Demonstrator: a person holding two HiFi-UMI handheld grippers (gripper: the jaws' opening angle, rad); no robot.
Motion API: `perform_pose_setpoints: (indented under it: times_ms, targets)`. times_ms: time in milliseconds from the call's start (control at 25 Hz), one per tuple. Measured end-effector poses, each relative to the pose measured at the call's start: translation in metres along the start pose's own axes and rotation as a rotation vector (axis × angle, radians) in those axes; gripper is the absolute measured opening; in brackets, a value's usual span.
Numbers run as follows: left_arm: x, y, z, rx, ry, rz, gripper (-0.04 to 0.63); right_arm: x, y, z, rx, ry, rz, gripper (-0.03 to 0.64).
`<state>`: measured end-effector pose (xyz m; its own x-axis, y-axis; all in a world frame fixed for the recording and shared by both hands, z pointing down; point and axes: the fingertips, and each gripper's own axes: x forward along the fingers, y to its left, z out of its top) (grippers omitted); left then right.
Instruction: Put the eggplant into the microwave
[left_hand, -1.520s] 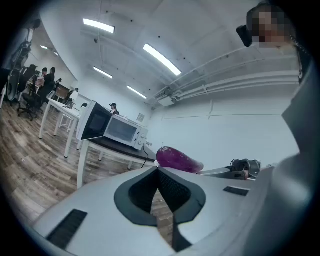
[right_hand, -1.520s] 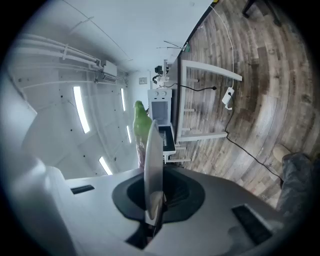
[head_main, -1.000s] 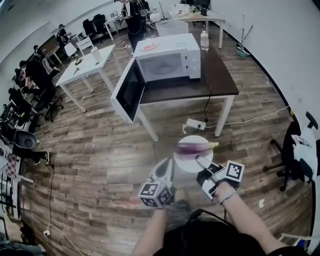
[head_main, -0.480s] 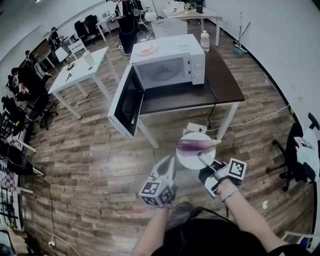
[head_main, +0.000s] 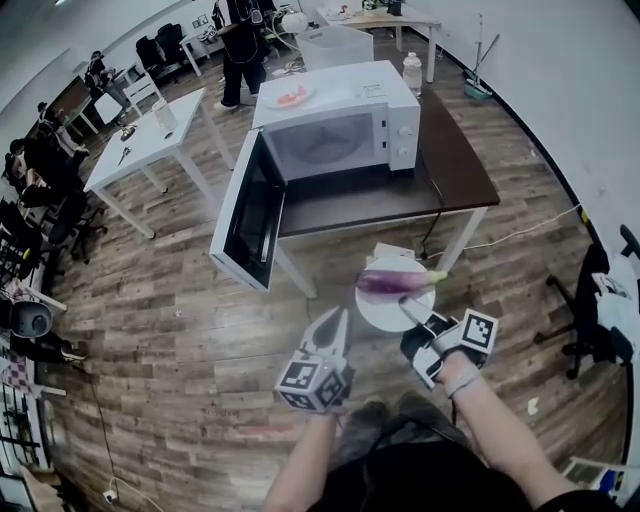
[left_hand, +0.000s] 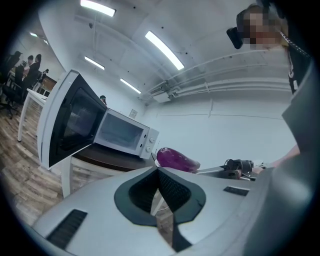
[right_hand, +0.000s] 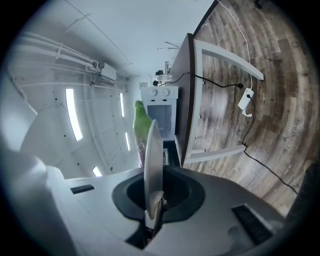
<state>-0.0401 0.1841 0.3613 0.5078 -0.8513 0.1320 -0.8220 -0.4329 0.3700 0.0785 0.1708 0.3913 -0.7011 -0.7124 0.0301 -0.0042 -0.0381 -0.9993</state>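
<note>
A purple eggplant (head_main: 392, 283) with a green stem lies on a white plate (head_main: 385, 312) held above the floor. My right gripper (head_main: 408, 314) is shut on the plate's near rim. In the right gripper view the plate (right_hand: 152, 159) stands edge-on between the jaws of the right gripper (right_hand: 152, 207), with the eggplant's green end (right_hand: 141, 120) behind it. My left gripper (head_main: 335, 322) is shut and empty, just left of the plate. The white microwave (head_main: 335, 128) sits on a dark table (head_main: 455, 165) ahead, its door (head_main: 244, 215) swung wide open to the left. The left gripper view shows the eggplant (left_hand: 176, 159) and the microwave (left_hand: 124, 135).
A power strip and cable (head_main: 398, 252) lie on the wooden floor under the table. A bottle (head_main: 412, 72) stands behind the microwave and a plate of food (head_main: 290, 97) on top of it. White desks (head_main: 150, 145) and seated people are at the left, a chair (head_main: 600, 300) at the right.
Both grippers and the plate with the eggplant have come closer to the table and the open microwave. The grip on the plate is unchanged.
</note>
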Motion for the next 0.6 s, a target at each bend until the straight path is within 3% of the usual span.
perform_pose_setpoints:
  times_ms: [400, 600]
  targets:
    - [0.048, 0.027, 0.007, -0.033, -0.012, 0.018, -0.008, 0.046, -0.009, 0.032, 0.006, 0.036, -0.007, 0.008]
    - [0.07, 0.049, 0.015, -0.015, -0.021, 0.055, -0.008, 0.076, -0.014, 0.049, 0.009, 0.062, -0.007, 0.008]
